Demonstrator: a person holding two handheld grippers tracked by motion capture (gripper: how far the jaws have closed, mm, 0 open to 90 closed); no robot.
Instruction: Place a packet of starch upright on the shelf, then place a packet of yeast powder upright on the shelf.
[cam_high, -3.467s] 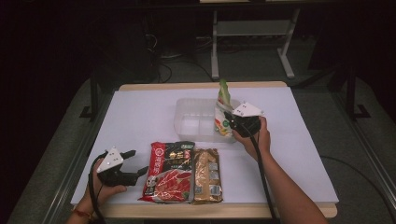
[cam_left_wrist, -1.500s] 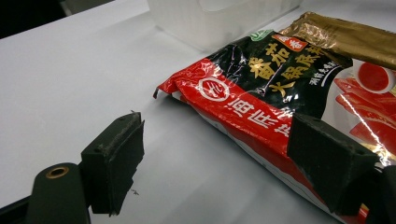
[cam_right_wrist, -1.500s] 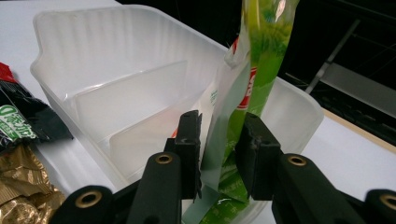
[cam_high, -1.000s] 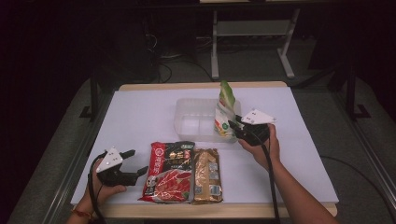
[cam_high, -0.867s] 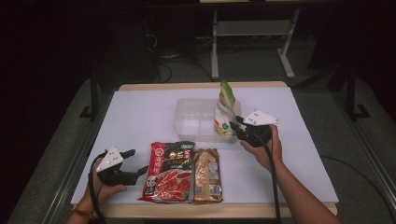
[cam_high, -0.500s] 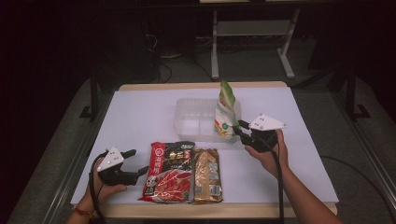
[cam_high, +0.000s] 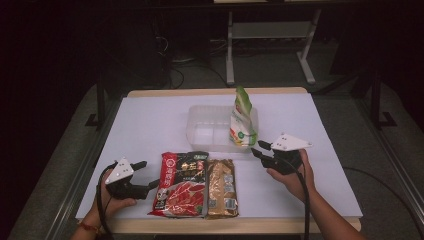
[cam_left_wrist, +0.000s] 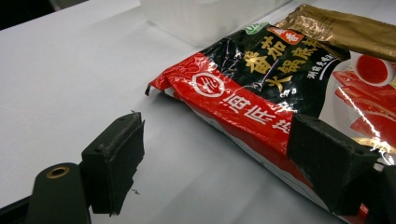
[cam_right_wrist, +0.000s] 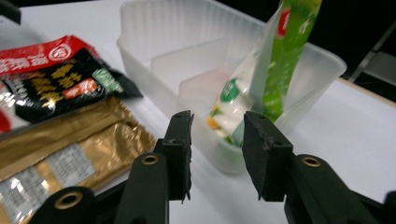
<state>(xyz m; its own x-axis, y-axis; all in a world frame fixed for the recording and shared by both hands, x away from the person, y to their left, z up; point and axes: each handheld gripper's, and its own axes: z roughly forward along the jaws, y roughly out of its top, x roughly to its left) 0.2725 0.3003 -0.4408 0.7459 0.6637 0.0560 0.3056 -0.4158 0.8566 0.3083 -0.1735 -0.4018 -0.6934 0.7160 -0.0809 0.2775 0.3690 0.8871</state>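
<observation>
High view: right gripper (cam_high: 261, 148) near bin (cam_high: 200, 136) edge.

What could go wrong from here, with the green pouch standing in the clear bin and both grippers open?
1. The green pouch stands leaning against the wall of the clear bin; it may tip over.
2. The right gripper is open and close to the bin, so a bump might shove it.
3. The left gripper, open at the red packet, might push rather than grip this flat packet.

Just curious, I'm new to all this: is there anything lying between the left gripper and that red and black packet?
Nothing visible. The left gripper sits open right beside the red and black packet, with only bare white table between its jaws and the packet's near edge.
</observation>
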